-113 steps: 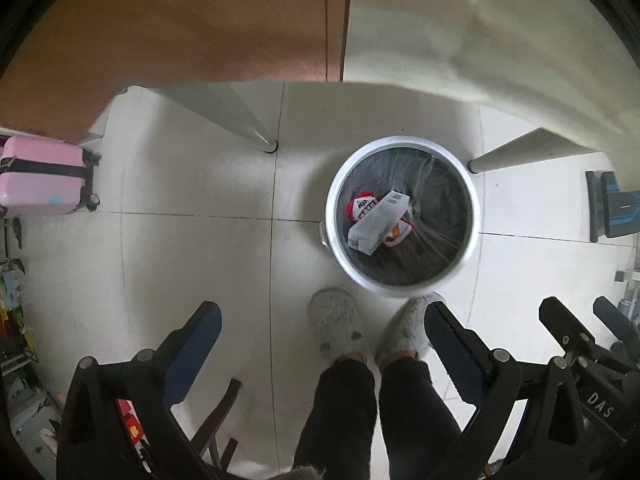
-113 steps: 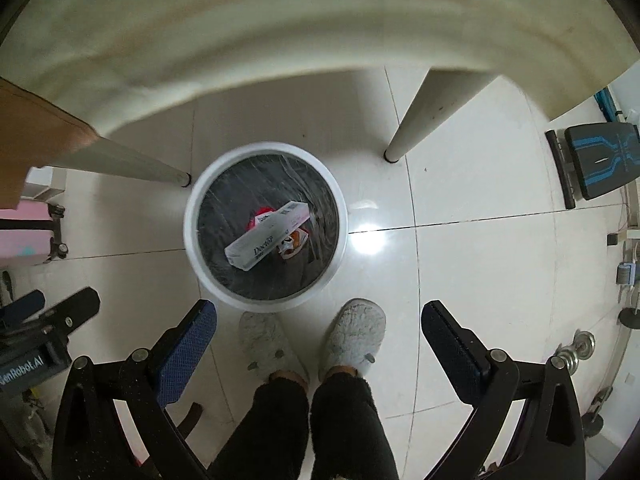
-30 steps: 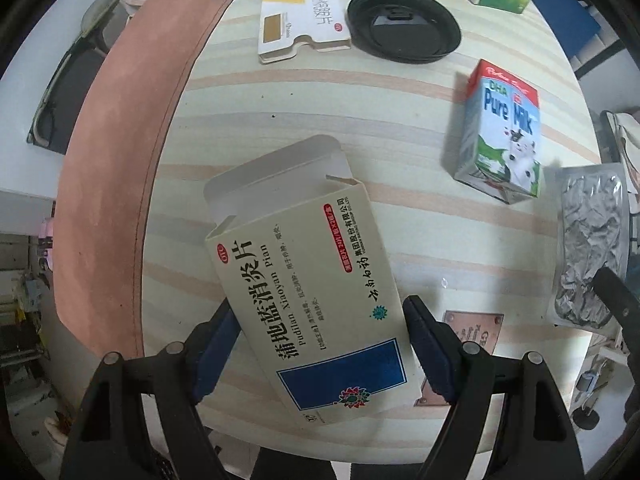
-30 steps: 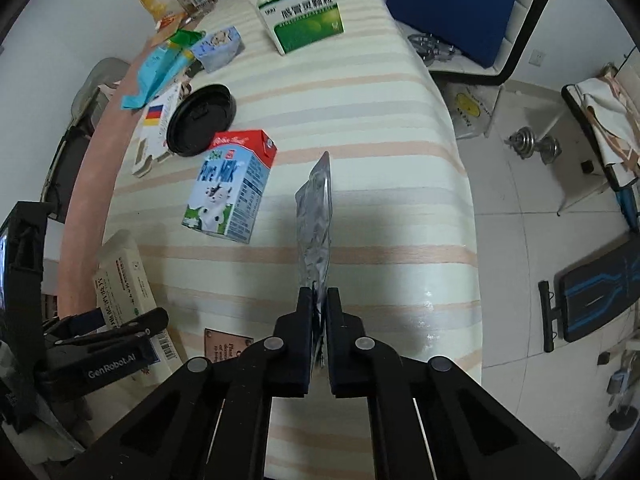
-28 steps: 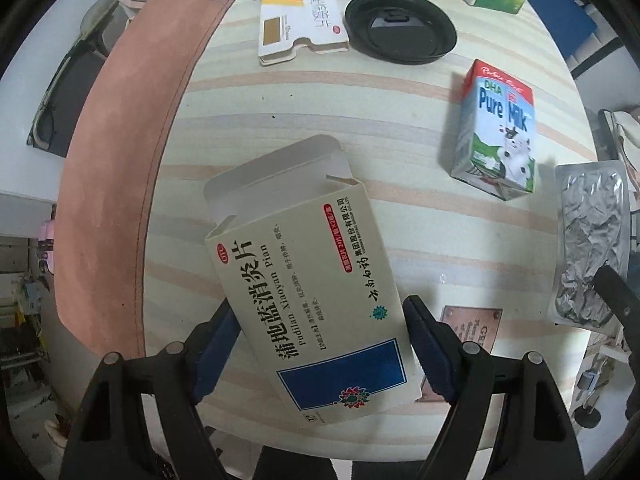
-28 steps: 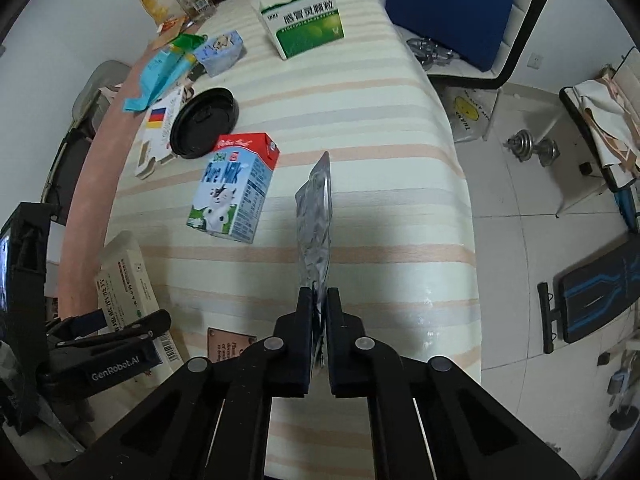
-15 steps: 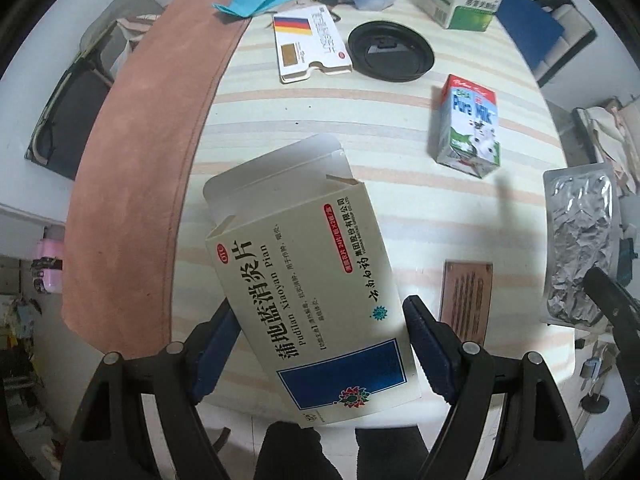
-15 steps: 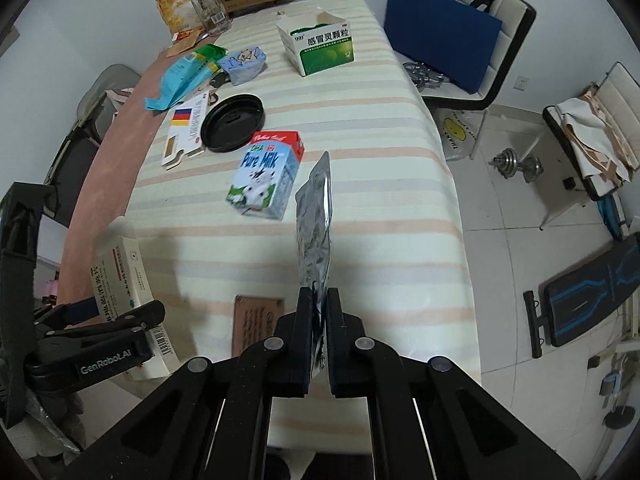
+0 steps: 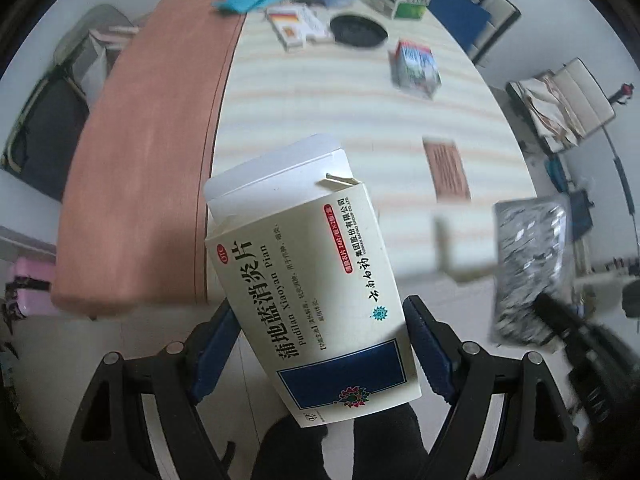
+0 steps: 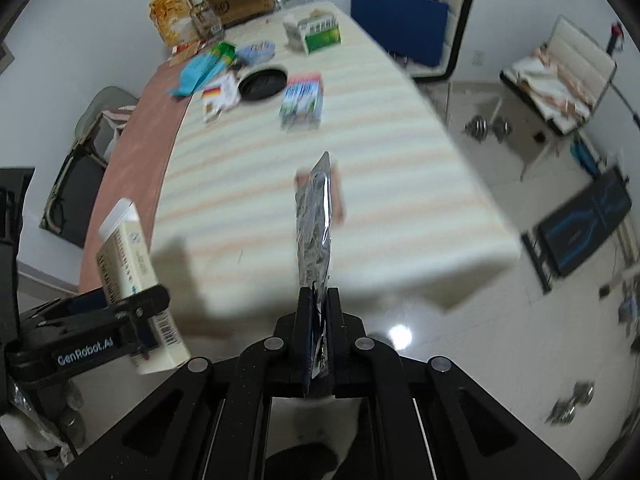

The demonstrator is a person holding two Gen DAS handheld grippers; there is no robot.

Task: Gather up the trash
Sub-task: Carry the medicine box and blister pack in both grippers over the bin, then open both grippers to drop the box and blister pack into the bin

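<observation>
the left claw (image 9: 320, 344) is clamped on the open medicine box (image 9: 308, 280), held off the worktop (image 9: 320, 120) at 6 o'clock. the right claw (image 10: 318, 320) pinches the foil blister sheet (image 10: 314, 220) upright. both loads look mid-carry; next they likely need lowering over a bin, which is not in view, then release.

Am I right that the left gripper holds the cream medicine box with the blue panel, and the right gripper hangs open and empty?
Not quite. The left gripper does hold the cream medicine box with the blue panel, but the right gripper is not empty: its jaws are shut on a crinkled silver foil blister sheet, as the right wrist view shows.
</observation>
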